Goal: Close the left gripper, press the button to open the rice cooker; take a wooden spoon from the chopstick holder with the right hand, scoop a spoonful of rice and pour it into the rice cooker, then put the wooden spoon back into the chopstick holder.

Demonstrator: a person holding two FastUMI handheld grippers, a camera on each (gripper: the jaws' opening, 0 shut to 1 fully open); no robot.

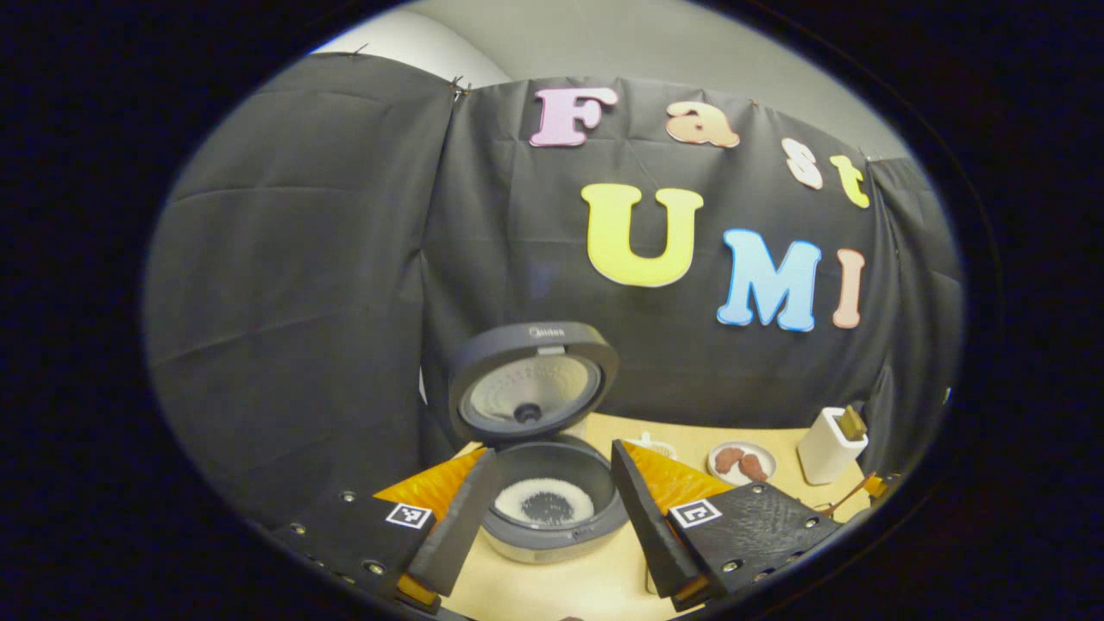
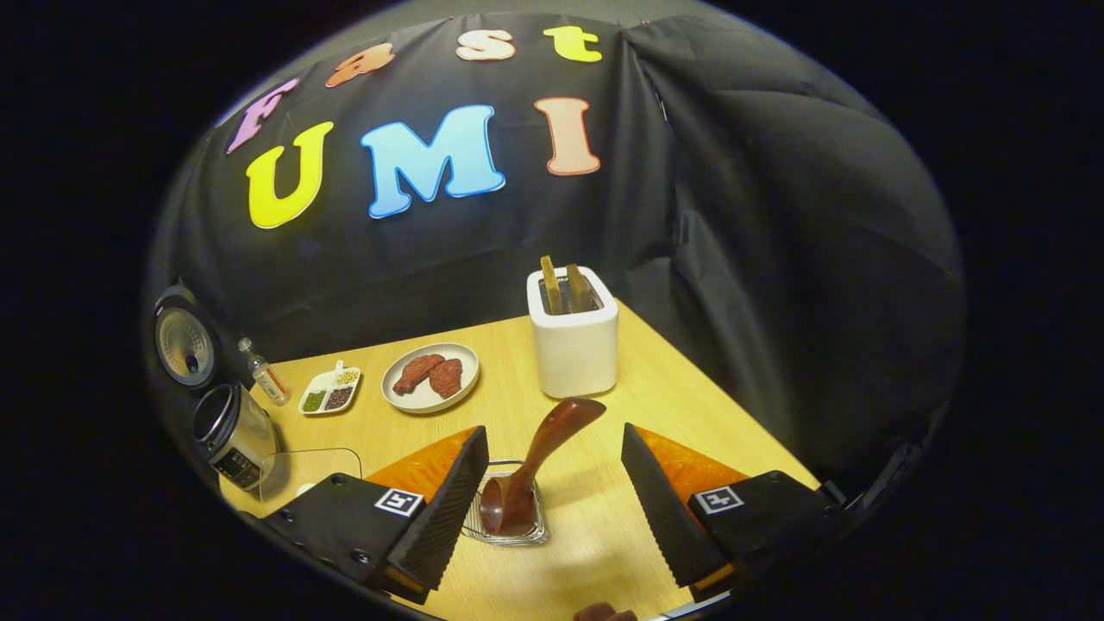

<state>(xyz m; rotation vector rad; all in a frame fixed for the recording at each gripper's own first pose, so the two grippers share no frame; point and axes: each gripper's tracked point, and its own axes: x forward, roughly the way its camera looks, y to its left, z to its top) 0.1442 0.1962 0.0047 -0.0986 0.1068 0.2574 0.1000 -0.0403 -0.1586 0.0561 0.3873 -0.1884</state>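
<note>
With the rice cooker (image 1: 552, 483) already standing open, its lid (image 1: 532, 381) tipped up and white rice ringing the inner pot, the button step looks finished, and the work appears to pass to the right hand. The left gripper (image 1: 552, 509) hangs just in front of the cooker with its fingers spread wide on either side of the pot, holding nothing.

In the right gripper view, the right gripper (image 2: 552, 483) is also spread wide and empty, and the wooden spoon (image 2: 539, 461) stands between its fingers but apart from both. The spoon leans in a small wire chopstick holder (image 2: 509, 517) on the table (image 2: 681, 379), one rounded end down in the basket and the other raised toward the white toaster (image 2: 573, 341).

To take it well, I would bring the fingers level with the slim middle of the handle, centre it between them, then close squarely so both pads meet the wood together. A pinch too near the top could lever the light holder over; too low and the wire rim may get in the way. Lifting along the spoon's own lean should let it slide free without dragging the holder.
</note>
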